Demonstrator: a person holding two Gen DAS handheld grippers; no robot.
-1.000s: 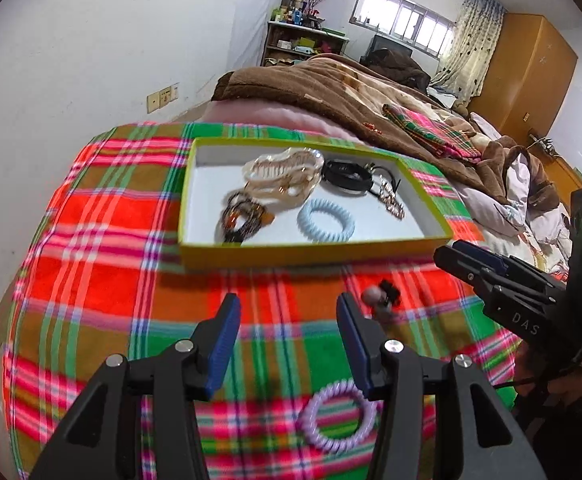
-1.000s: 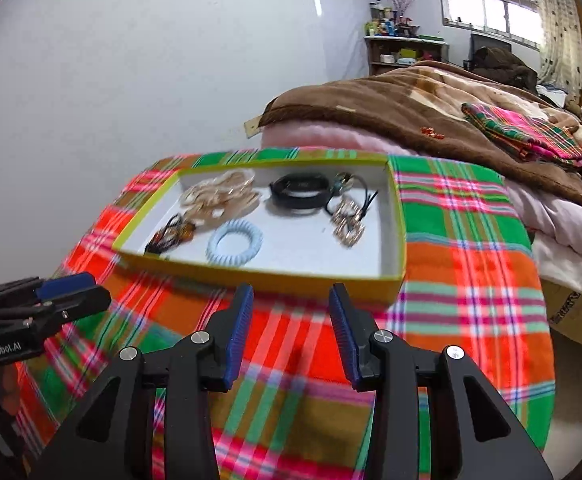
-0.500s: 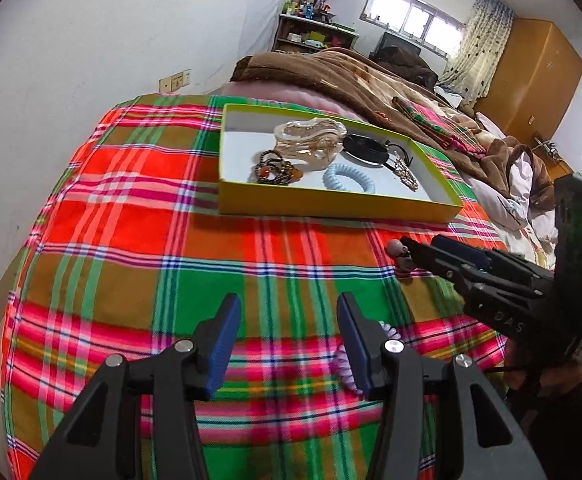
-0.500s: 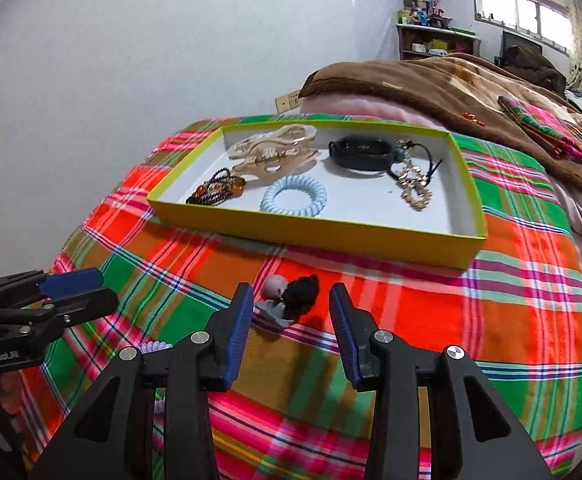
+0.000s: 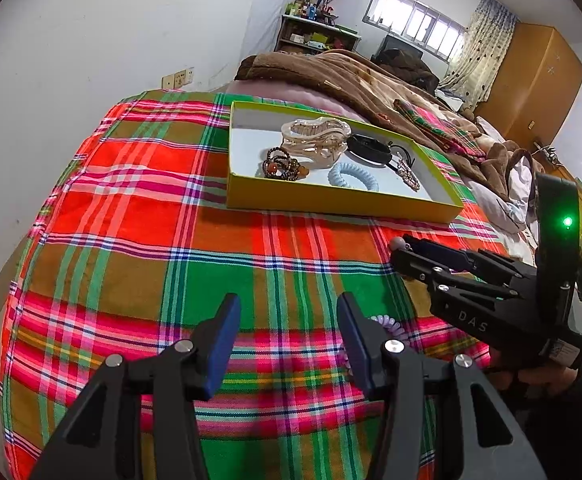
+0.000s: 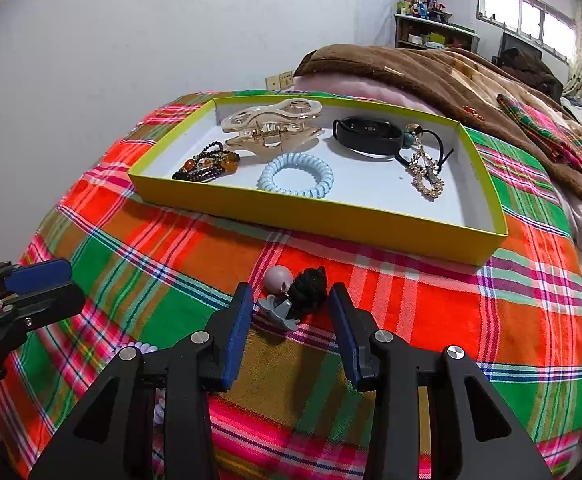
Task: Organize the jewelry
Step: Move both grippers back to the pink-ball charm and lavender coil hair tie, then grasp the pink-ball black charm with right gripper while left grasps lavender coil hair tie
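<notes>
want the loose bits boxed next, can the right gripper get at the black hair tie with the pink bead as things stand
Probably yes: the right gripper is open with the black hair tie lying on the cloth between its fingertips, nothing in between.

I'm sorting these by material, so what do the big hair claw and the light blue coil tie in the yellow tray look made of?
Hair claw: probably hard translucent plastic, glossy beige, with a metal-looking spring at its hinge. Coil tie: likely soft matte plastic or rubber, wound like a phone cord. Both lie in the tray.
</notes>
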